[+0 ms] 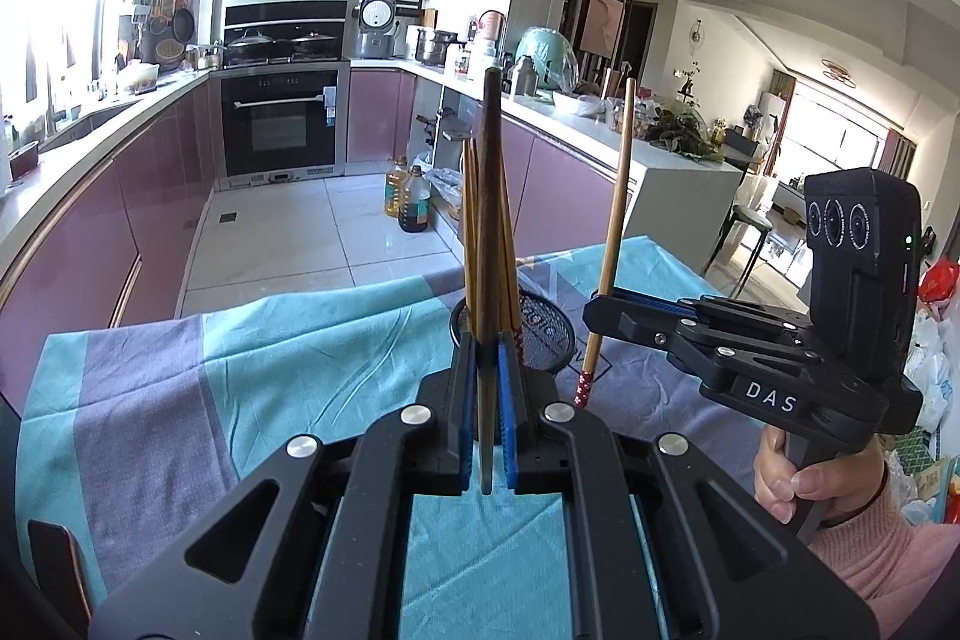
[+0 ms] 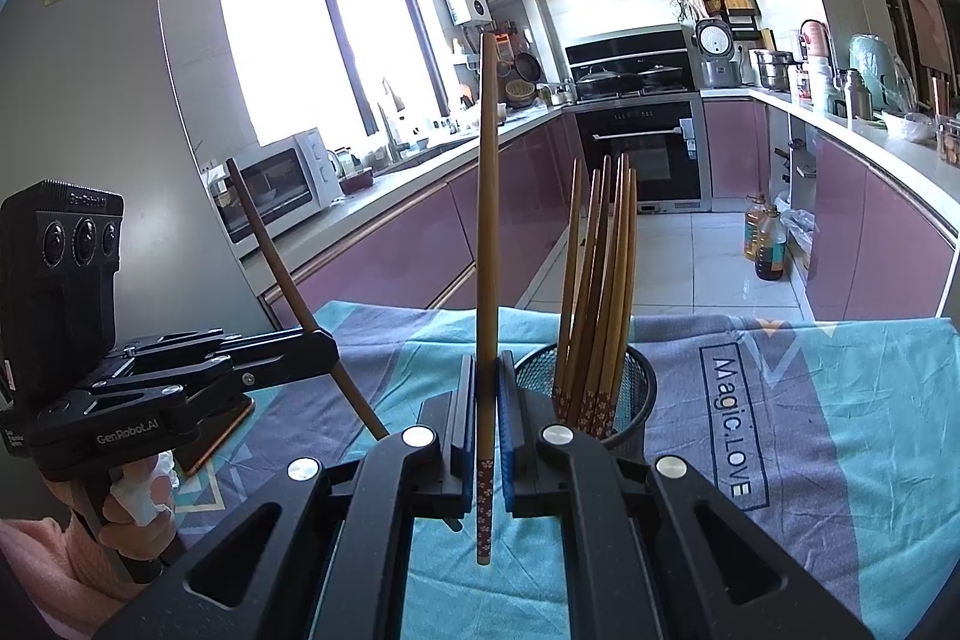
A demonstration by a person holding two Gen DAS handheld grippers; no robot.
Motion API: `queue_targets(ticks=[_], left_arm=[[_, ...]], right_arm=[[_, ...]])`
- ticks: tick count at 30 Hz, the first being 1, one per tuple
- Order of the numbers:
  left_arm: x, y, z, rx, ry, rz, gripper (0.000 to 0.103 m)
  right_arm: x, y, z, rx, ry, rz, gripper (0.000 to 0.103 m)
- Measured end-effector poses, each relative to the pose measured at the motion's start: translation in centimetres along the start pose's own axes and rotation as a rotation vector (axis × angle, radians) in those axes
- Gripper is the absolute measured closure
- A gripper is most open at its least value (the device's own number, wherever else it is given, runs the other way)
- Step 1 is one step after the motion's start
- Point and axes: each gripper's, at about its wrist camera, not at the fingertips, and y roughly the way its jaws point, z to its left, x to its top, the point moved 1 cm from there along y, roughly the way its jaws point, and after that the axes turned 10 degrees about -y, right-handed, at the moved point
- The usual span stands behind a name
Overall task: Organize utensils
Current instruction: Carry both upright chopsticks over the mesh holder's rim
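Dark brown chopstick [image 1: 489,244] clamped upright between the blue pads of my left tongs [image 1: 487,412]; slim, smooth, square-topped, its tip ending just below the pads. My right tongs [image 2: 487,436] are pinched shut on a lighter bamboo chopstick [image 2: 486,232], near vertical, its lower end wrapped in a red band with small white flowers.

Just beyond both tongs, a round black wire-mesh holder [image 2: 636,388] stands on the table, with a fan of matching bamboo chopsticks [image 2: 600,292] inside, red floral ends down, tops leaning apart.

Holder sits on a creased cloth [image 2: 840,400] in teal and grey-purple blocks, printed "Magic.LOVE".

Left view only: my right hand [image 1: 804,478] in a pink knit sleeve, gripping the handle; the holder mostly hidden behind the dark stick. Right view only: the holder's full rim, my left hand [image 2: 138,508], a flat dark brown object [image 2: 216,436] on the cloth under the left tongs.
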Motion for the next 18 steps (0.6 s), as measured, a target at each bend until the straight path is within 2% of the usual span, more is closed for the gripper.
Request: queue_targets(ticks=[18], left_arm=[[1.0, -2.5, -1.4, -0.030, 0.022, -0.047, 0.096]], right_arm=[[1.4, 0.5, -1.1, 0.009, 0.022, -0.031, 0.097]])
